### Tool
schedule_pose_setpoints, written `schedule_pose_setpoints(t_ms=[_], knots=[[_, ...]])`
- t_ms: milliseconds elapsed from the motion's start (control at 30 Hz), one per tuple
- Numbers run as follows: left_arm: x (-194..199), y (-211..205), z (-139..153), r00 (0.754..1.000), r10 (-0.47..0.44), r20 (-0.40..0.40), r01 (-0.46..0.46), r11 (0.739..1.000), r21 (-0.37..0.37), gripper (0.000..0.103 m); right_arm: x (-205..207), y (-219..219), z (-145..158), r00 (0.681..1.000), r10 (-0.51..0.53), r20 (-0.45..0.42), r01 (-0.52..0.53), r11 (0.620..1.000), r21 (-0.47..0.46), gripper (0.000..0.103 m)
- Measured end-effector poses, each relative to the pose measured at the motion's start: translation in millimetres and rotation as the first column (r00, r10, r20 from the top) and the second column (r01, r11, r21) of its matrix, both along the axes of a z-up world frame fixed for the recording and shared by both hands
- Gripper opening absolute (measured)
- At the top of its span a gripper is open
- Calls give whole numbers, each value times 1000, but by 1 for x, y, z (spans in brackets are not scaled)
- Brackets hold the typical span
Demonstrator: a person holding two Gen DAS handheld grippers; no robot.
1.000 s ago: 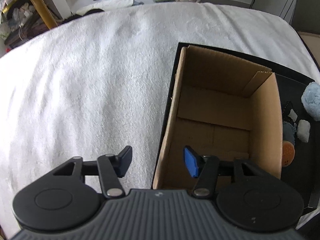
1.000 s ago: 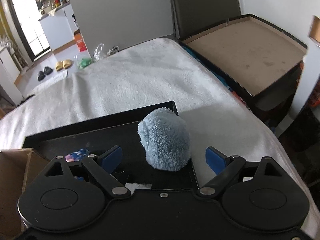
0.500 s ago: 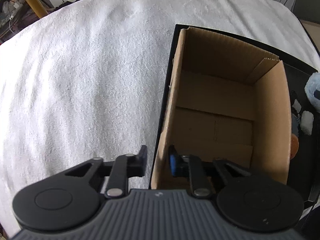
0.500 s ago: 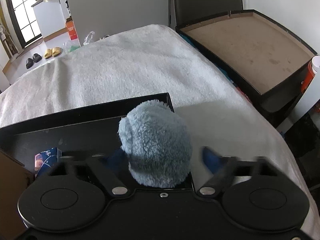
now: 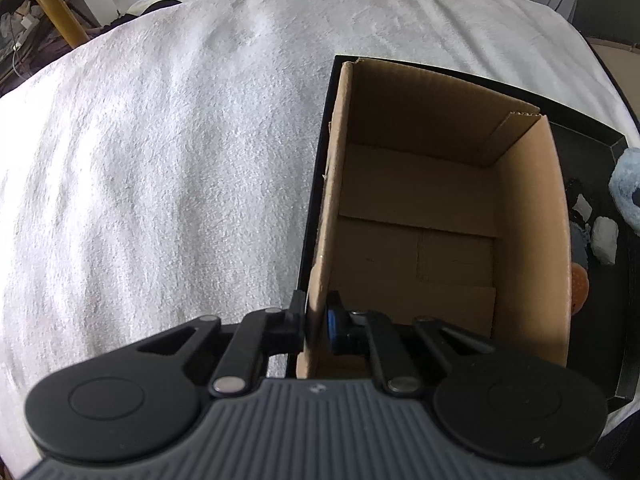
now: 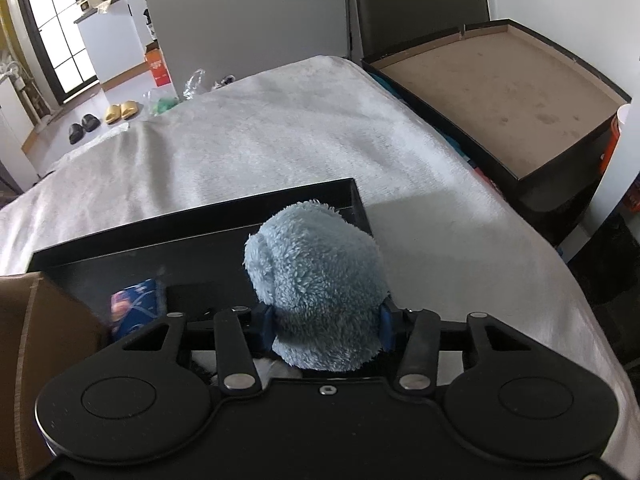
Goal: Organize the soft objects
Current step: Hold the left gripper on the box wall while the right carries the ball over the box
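- My left gripper is clamped tight on the near left wall of the open cardboard box, one finger outside the wall and the blue pad inside it.
- The box stands in a black tray on the white fleece blanket; I can see bare cardboard flaps on the box floor.
- My right gripper has the fluffy light-blue plush between its blue pads, and the jaws are closing on it; both pads already press into the fur at its lower sides.
- The plush sits at the right end of the tray, near its far corner, with the box off to the left.
- Between box and plush I see a blue patterned item on the tray floor; I cannot tell what it is.
- From the left camera, an orange piece and a small white piece lie beside the box's right wall.
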State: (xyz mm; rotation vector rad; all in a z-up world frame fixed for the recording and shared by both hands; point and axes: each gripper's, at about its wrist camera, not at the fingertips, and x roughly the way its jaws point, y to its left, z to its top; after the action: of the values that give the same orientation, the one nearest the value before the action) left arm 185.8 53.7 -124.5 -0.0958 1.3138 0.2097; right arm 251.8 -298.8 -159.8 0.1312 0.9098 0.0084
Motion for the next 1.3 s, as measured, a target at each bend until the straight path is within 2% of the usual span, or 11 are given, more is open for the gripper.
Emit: schedule_pose_setpoints(t_ms=[767,1300], knots=[[-7,0,3,999,-5,35,8,997,-77,9,-52,31,64,991,126,52,-130,988,81,46],[-8,6,1,998,22,55,-15,993,-120,9,-77,78,104,952,273,138,-291,948,129,46]])
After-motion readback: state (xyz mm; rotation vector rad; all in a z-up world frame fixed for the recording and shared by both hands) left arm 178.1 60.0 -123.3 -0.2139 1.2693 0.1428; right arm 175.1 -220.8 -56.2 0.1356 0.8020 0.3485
